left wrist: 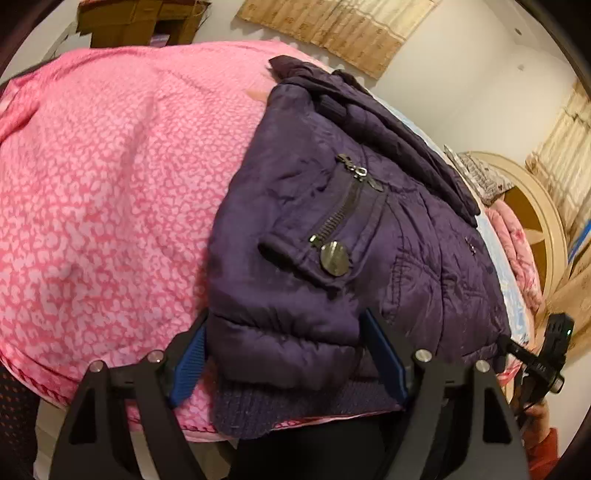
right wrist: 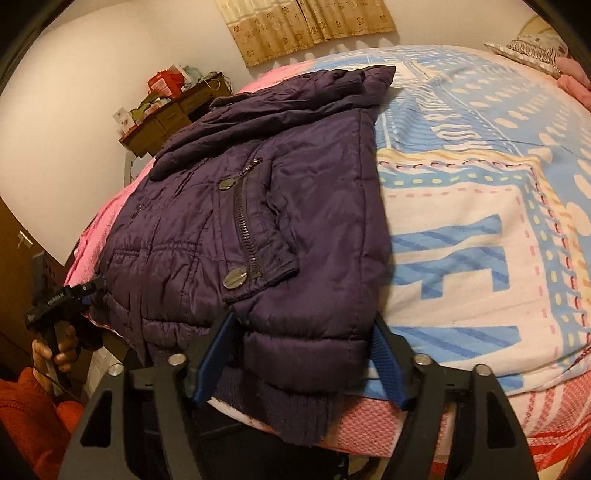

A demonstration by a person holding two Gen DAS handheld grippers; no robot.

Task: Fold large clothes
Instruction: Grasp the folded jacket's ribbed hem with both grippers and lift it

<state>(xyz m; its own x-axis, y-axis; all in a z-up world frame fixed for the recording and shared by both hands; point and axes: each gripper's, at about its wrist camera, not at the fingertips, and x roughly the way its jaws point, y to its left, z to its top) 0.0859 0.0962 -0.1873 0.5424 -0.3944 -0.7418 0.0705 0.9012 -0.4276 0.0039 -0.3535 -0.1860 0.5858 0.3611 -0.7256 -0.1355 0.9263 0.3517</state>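
A dark purple puffer jacket (left wrist: 332, 236) lies folded on the bed, its ribbed hem hanging over the near edge. It also shows in the right wrist view (right wrist: 258, 206). My left gripper (left wrist: 288, 354) is open, its blue-padded fingers (left wrist: 190, 363) either side of the jacket's lower left corner. My right gripper (right wrist: 301, 354) is open, its fingers (right wrist: 212, 360) straddling the jacket's lower right corner above the hem. Neither is closed on the cloth. Each gripper appears at the edge of the other's view, the right one (left wrist: 550, 354) and the left one (right wrist: 55, 302).
A pink patterned blanket (left wrist: 110, 184) covers the bed's left part. A blue, white and pink quilt (right wrist: 480, 184) covers the right. A cluttered wooden desk (right wrist: 166, 114) stands by the far wall. Pillows (right wrist: 532, 51) lie at the far right. Curtains (right wrist: 306, 26) hang behind.
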